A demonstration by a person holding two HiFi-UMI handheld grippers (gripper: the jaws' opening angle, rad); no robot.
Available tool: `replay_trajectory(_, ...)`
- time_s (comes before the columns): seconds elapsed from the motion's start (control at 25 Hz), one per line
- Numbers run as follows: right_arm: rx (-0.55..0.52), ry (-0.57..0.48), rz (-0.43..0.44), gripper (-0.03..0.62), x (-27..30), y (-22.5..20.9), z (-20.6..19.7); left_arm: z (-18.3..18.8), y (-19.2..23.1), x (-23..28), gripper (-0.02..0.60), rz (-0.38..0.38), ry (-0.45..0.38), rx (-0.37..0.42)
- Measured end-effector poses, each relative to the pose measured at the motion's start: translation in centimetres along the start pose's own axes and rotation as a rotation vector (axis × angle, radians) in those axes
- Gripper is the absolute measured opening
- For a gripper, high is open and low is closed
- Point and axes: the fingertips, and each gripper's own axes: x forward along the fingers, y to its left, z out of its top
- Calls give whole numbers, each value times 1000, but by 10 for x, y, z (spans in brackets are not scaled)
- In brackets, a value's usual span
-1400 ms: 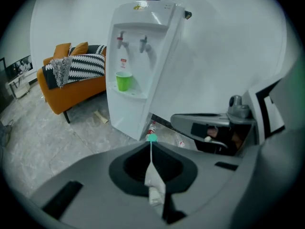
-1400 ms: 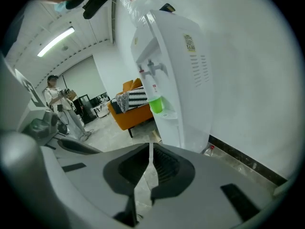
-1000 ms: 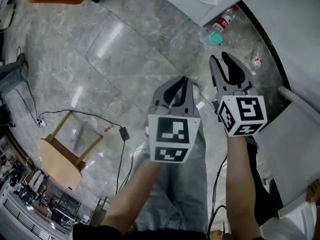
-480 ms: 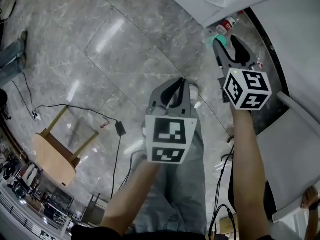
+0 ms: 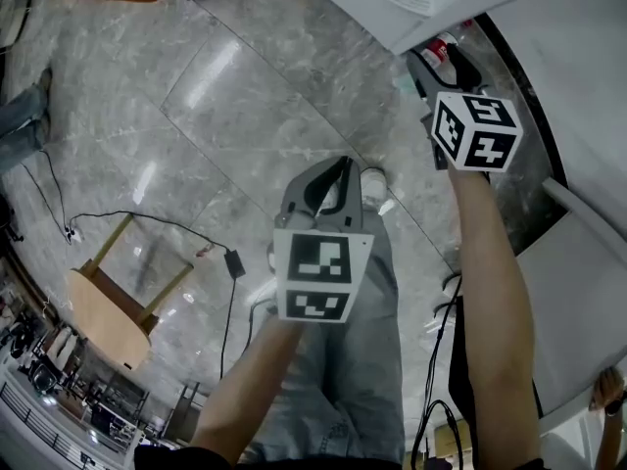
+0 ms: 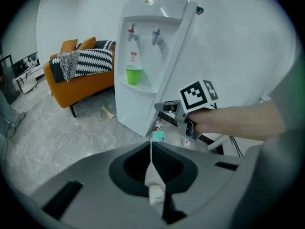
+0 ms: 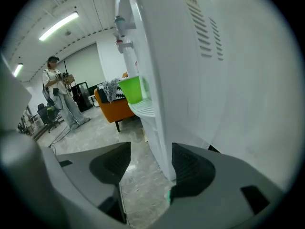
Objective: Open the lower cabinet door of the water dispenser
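The right gripper's [image 7: 150, 162] fingers [image 7: 193, 168] stood wide apart, having just been opening, and gripped nothing. The front corner of the water dispenser's [image 7: 190, 80] lower body showed in the gap between them, nearer the right-hand finger, and neither pad pressed on it. Behind the fingers the marker cube [image 5: 477, 130] faced up, and the right forearm [image 5: 490, 262] reached straight out towards the dispenser's base, angled downward.

The left gripper's [image 6: 153, 185] fingers were pressed together and empty. It pointed steeply down at the marble floor [image 5: 245, 96], held in front of the body over the person's jeans [image 5: 362, 360], with the left forearm [image 5: 255, 380] bent in.

The lower cabinet door [image 6: 135, 112] sat below the drip tray, where a green cup [image 6: 134, 74] stood, and it looked shut.
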Motion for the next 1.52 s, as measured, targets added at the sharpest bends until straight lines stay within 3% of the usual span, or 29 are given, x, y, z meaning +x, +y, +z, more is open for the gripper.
replay_trajectory(0.32, -44, 82, -31, 262, 34, -22, -15, -1, 1, 10, 12, -15, 14, 3)
replay_trajectory(0.52, -78, 109, -26, 262, 44, -29, -12, 5, 6, 11, 12, -72, -18, -51)
replay_trajectory(0.88, -160, 170, -65, 221, 49, -39, -10, 1, 21, 13, 12, -42, -14, -63)
replay_trajectory(1.52, -154, 173, -43, 202, 46, -33, -14, -14, 11, 12, 12, -56, -2, -78)
